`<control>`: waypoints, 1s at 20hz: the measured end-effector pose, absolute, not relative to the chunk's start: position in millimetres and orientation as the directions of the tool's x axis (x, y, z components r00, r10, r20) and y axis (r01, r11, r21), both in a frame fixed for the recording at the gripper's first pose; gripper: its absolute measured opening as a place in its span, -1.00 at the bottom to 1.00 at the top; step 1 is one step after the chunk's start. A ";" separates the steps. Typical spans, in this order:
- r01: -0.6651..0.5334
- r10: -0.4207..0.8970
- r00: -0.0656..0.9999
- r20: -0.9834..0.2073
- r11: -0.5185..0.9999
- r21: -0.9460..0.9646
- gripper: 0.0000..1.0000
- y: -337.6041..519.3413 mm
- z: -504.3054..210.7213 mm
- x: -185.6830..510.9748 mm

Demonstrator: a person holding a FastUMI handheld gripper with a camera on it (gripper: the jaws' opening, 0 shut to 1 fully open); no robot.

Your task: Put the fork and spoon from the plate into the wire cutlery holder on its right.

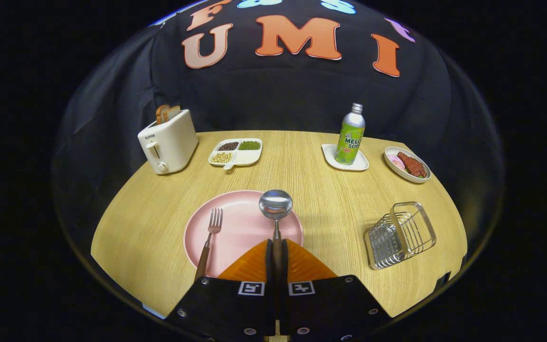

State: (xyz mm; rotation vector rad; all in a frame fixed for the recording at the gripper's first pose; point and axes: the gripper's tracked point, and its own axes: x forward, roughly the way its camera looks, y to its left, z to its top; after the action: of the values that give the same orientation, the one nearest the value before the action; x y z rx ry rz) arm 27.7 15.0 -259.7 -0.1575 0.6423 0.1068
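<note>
Tabletop (302, 156) carries everything. Pink plate (240, 228) just ahead of fingers; fork (210, 235) lies on its left side, handle hanging over near rim. Wire cutlery holder (399, 235) stands right of plate, well apart, apparently empty. Hand-held gripper (277, 249) clenched on spoon (276, 205) handle, both fingers pressing, bowl sticking out forward over plate. Step in hand, by judgement: spoon pickup done, carry pending. Next move calls for swing right, then handle-down drop through holder's open top.

One fork (209, 237), one spoon (276, 209), one plate (240, 228), one holder (399, 235), one toaster (169, 142).
</note>
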 end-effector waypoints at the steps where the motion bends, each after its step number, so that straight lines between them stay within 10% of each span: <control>1: -0.145 0.045 0.798 -0.601 0.982 -0.119 -0.92 9.1 -251.3 27.3; 20: -0.063 -0.128 0.721 -0.681 0.966 -0.249 -0.92 -165.6 -173.2 -13.7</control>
State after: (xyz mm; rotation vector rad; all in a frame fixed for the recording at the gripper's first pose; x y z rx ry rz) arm -13.7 -165.6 -173.2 -0.2636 0.7671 -0.0365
